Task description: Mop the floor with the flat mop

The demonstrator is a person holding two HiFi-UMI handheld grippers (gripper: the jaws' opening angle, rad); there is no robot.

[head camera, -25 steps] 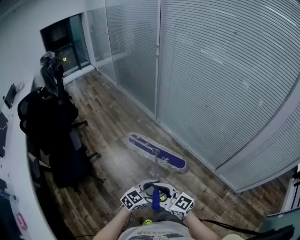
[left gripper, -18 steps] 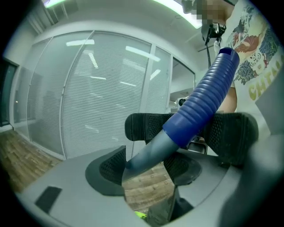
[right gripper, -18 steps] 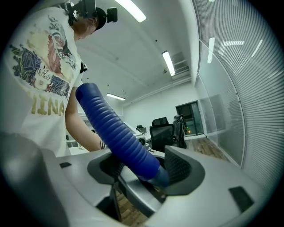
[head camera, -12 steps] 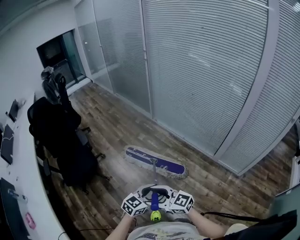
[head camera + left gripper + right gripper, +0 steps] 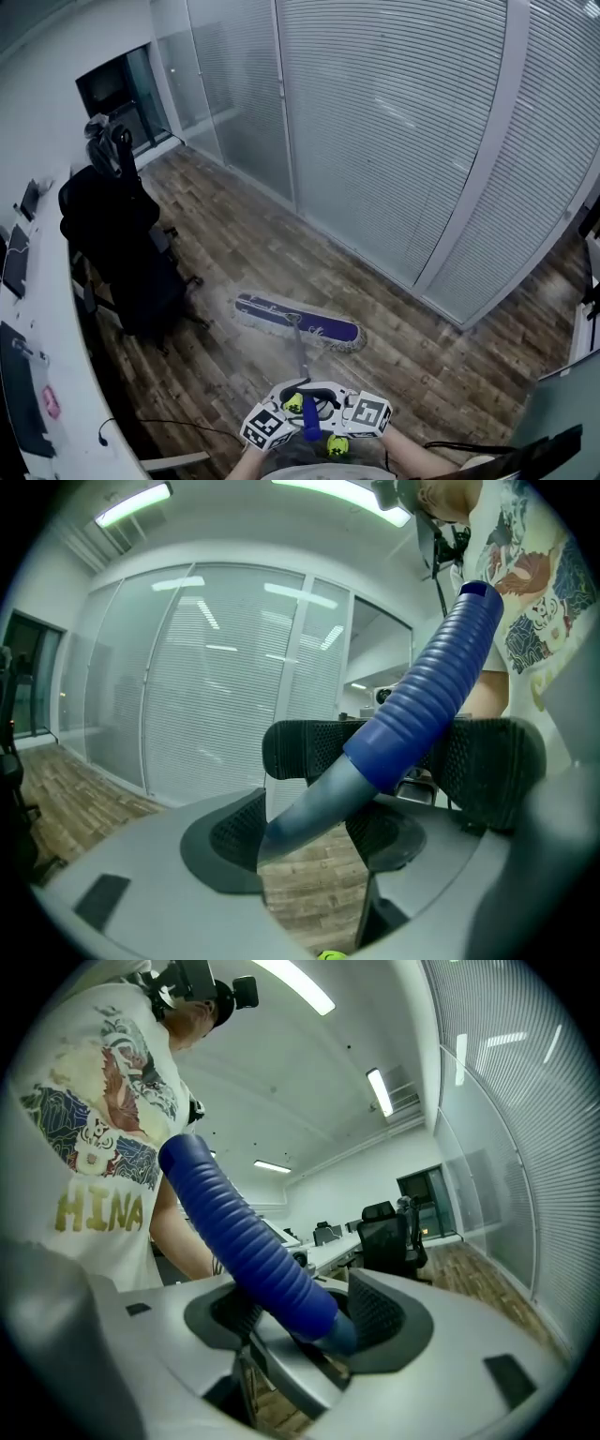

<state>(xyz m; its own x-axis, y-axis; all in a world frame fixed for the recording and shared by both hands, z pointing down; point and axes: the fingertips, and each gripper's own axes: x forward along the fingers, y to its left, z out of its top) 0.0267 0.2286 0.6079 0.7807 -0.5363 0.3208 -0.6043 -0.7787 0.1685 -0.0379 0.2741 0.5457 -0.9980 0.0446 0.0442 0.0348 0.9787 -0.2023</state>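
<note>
Drawn away from the blind-covered glass partition over the past second, and now lying flat out on the wood floor: flat mop, not far from black office chairs along a white desk. Rising from the mop head toward the camera, grey handle with ribbed blue grip. Clamped on that handle from either side, left gripper and right gripper, pads closed against it.
</note>
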